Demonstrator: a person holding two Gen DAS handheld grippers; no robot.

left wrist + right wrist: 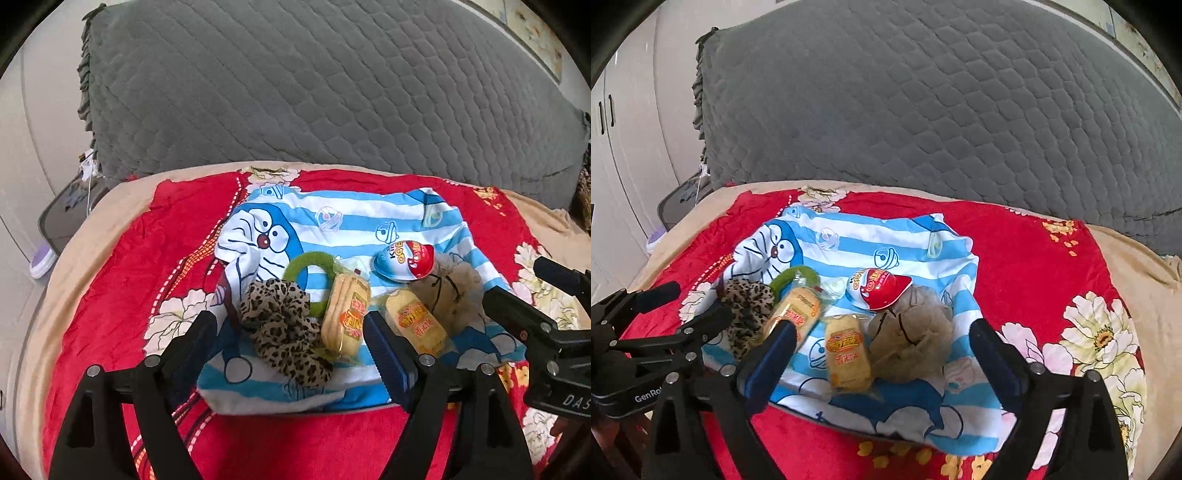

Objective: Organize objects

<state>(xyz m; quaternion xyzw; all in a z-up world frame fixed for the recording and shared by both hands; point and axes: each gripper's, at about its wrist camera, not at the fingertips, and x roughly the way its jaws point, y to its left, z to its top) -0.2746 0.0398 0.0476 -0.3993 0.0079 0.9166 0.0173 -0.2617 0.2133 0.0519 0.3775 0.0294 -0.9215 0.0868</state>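
L wrist view: left gripper (pixel 291 345) jaws wide, empty, above the leopard scrunchie (pixel 284 328) and left snack pack (pixel 345 317), long axis running away from cam. R wrist view: right gripper (pixel 882 354) jaws wide, empty; right snack pack (pixel 846 352) lies between them, lengthwise, on the Doraemon cloth (pixel 886 232), so R is nearer it.

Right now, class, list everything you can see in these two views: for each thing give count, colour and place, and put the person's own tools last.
cartoon cloth: one, blue-and-white striped, spread on the red blanket.
red blanket: one, red with white flowers, under the cloth.
grey quilt: one, grey, behind the blanket.
leopard scrunchie: one, brown spotted, cloth's left.
green ring: one, green, behind the scrunchie.
snack packets: two, yellow, cloth's middle.
egg-shaped pack: one, red and white, behind the packets.
mesh pouf: one, beige, cloth's right.
left gripper: jaws open, empty.
right gripper: jaws open, empty.
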